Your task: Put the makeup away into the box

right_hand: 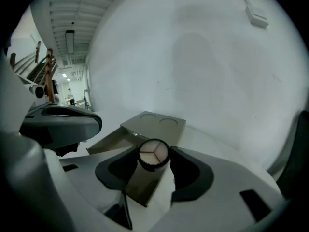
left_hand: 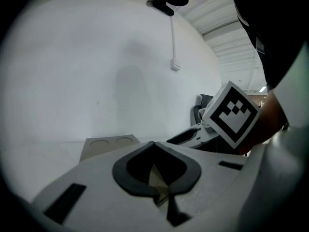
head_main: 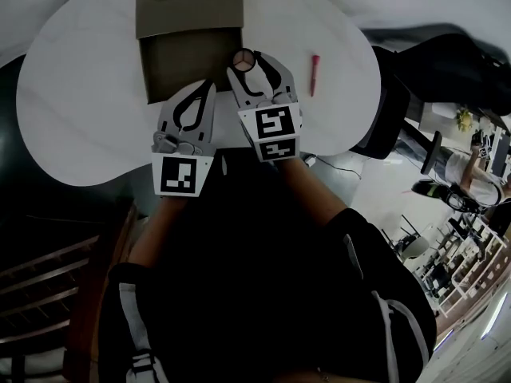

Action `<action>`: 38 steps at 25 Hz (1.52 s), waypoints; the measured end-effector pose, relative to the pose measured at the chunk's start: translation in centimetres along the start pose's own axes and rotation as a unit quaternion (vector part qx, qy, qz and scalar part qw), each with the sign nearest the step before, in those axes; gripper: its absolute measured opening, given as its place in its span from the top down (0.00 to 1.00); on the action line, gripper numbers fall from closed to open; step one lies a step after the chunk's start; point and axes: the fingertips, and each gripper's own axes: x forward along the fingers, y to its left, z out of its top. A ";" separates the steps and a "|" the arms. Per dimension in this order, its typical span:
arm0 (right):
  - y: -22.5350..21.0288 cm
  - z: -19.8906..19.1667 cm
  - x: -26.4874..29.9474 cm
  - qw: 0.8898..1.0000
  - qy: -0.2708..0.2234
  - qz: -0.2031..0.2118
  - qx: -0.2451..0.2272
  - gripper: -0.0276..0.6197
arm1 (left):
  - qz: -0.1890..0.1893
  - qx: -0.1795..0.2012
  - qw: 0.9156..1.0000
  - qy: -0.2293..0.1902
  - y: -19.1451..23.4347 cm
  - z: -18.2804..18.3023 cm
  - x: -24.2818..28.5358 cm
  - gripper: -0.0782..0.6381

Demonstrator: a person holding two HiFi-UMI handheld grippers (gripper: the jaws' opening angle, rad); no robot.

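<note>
A brown box [head_main: 180, 58] lies open mid-surface [head_main: 80, 94], running to the far edge. The right tool [head_main: 245, 62] grips a round compact [head_main: 244, 58] at the box's right rim. The left tool [head_main: 209, 86], tips together, is at the box's near rim. A red stick [head_main: 314, 74] lies toward the right edge.

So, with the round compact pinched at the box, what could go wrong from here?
1. The right gripper holds the compact only at its jaw tips, by its round edge; it might slip or twist out.
2. In the head view the compact hangs about over the right wall of the box, so a release now might land it on the rim or the table.
3. The red stick lies on the table outside the box and could be forgotten.
</note>
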 end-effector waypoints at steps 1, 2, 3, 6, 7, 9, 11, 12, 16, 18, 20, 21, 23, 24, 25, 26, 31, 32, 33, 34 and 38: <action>0.7 0.3 0.4 1.000 0.000 0.006 -0.004 0.60 | 0.007 -0.002 1.000 -0.001 0.7 -0.1 -0.4 0.88; 1.4 0.5 0.8 1.000 0.000 0.013 -0.009 0.60 | 0.015 -0.003 1.000 -0.002 1.3 -0.2 -0.8 0.88; 2.0 0.8 1.3 1.000 0.000 0.020 -0.013 0.60 | 0.023 -0.005 1.000 -0.002 2.0 -0.3 -1.1 0.88; 3.6 1.3 2.7 0.999 0.002 0.042 -0.025 0.60 | 0.043 -0.008 0.999 0.001 3.7 -0.8 -1.7 0.88; 4.2 1.4 3.2 0.998 0.003 0.049 -0.030 0.60 | 0.048 -0.011 0.999 0.002 4.2 -1.0 -2.0 0.88; 5.4 1.6 4.1 0.997 0.006 0.061 -0.037 0.60 | 0.060 -0.018 0.998 0.006 5.2 -1.5 -2.5 0.88; 6.6 1.7 5.0 0.996 0.008 0.074 -0.044 0.60 | 0.072 -0.022 0.997 0.007 6.3 -2.0 -3.0 0.88; 7.2 1.8 5.4 0.996 0.010 0.080 -0.047 0.60 | 0.078 -0.025 0.997 0.007 6.8 -2.2 -3.3 0.88; 9.2 1.8 7.0 0.993 0.018 0.100 -0.057 0.60 | 0.095 -0.033 0.995 0.018 8.7 -3.3 -4.1 0.88; 9.9 1.6 7.9 0.992 0.024 0.107 -0.063 0.60 | 0.101 -0.038 0.994 0.021 9.6 -3.8 -4.2 0.88; 10.4 1.3 8.8 0.990 0.031 0.114 -0.071 0.60 | 0.107 -0.042 0.993 0.026 10.3 -4.3 -4.2 0.88; 10.7 1.1 9.2 0.990 0.035 0.117 -0.075 0.60 | 0.109 -0.044 0.993 0.028 10.7 -4.5 -4.2 0.88; 11.3 0.5 10.0 0.988 0.046 0.125 -0.083 0.60 | 0.114 -0.048 0.992 0.033 11.3 -5.0 -4.3 0.88; 11.5 0.1 10.3 0.987 0.052 0.128 -0.086 0.60 | 0.116 -0.050 0.991 0.035 11.5 -5.2 -4.3 0.88; 11.8 -0.3 10.7 0.986 0.058 0.131 -0.088 0.60 | 0.117 -0.051 0.991 0.038 11.8 -5.5 -4.3 0.88; 12.1 -0.7 11.0 0.985 0.065 0.134 -0.091 0.60 | 0.118 -0.051 0.991 0.039 12.0 -5.7 -4.4 0.88; 12.6 -2.4 12.1 0.980 0.098 0.141 -0.105 0.60 | 0.122 -0.059 0.990 0.049 12.7 -6.7 -4.2 0.88; 12.7 -2.6 12.3 0.979 0.102 0.142 -0.109 0.60 | 0.123 -0.060 0.989 0.050 12.9 -6.8 -4.1 0.88; 12.8 -2.8 12.5 0.978 0.105 0.144 -0.111 0.60 | 0.123 -0.061 0.989 0.052 13.0 -6.9 -4.1 0.88; 12.9 -3.0 12.6 0.977 0.109 0.145 -0.113 0.60 | 0.123 -0.062 0.989 0.053 13.0 -7.0 -4.1 0.88; 13.0 -3.6 12.9 0.975 0.122 0.147 -0.116 0.60 | 0.125 -0.064 0.989 0.054 13.3 -7.1 -4.0 0.88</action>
